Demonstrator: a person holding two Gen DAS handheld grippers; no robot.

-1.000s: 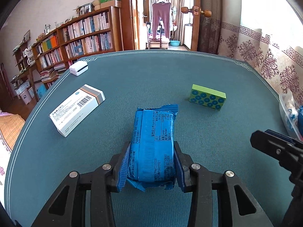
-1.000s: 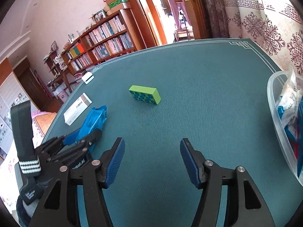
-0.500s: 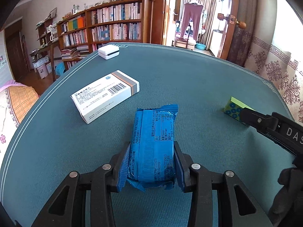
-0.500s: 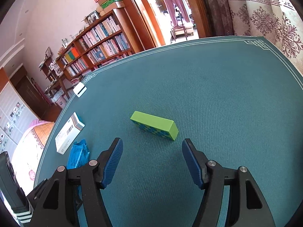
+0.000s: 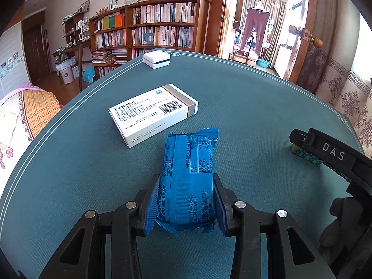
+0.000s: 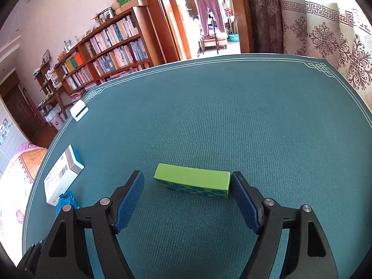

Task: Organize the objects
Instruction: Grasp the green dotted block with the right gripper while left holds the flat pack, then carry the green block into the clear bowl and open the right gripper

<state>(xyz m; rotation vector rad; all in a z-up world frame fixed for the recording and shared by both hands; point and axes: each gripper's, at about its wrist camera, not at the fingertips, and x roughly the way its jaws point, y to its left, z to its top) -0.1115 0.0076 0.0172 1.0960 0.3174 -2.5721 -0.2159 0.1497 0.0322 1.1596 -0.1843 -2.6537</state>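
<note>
My left tongs point(image 5: 184, 203) are clamped on the crinkly blue foil snack packet point(image 5: 189, 176), my right tongs point(image 6: 186, 200) spread wide around the green rectangular block point(image 6: 193, 181) mid-table, so two in hand, white cardboard box point(image 5: 153, 112) far-left waiting.

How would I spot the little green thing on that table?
Start at the teal table. The green block lies between the open right claw's fingers. Its neighbours are white boxes and a blue packet; only it is lime with blue circles on its side.
</note>
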